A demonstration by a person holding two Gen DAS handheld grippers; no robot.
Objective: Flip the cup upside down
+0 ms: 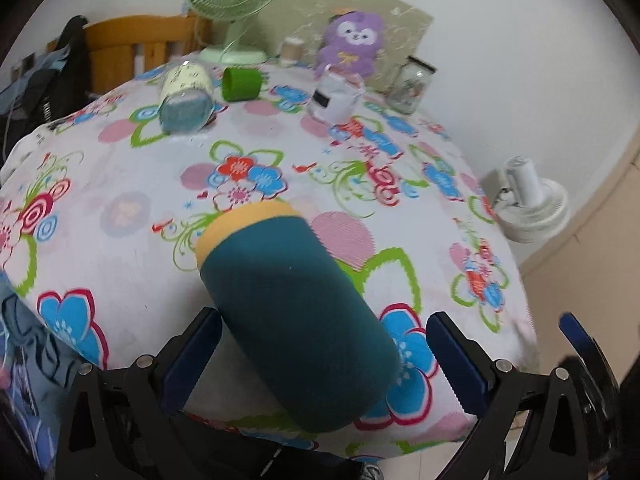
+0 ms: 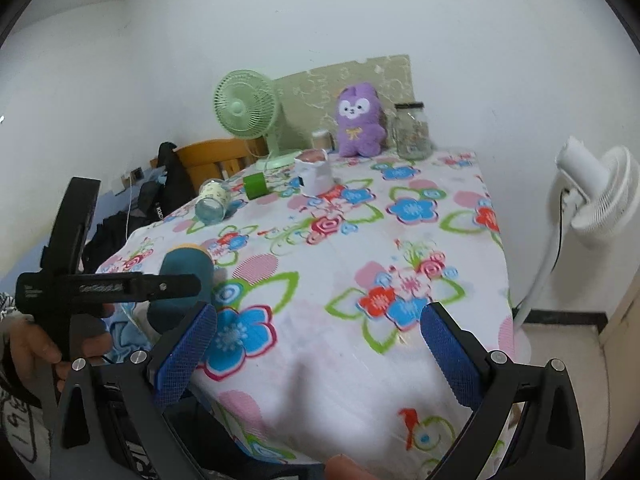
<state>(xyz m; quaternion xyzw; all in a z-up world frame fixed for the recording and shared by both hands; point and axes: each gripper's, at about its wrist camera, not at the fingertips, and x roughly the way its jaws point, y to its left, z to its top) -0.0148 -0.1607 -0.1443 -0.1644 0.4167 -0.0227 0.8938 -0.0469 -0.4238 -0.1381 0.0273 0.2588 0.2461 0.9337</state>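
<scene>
The teal cup (image 1: pixel 296 320) with a yellow rim band lies tilted near the surface's (image 1: pixel 120 184) near edge, between the left gripper's (image 1: pixel 324 364) spread fingers; whether a pad touches it I cannot tell. The right gripper (image 2: pixel 320 354) hovers over the near edge, fingers apart and holding nothing. A glass jar (image 1: pixel 185 98) lies toppled near the far left corner.

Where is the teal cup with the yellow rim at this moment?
In the left wrist view, the teal cup lies tilted between the open left gripper's fingers, at the near edge of the flowered table.
</scene>
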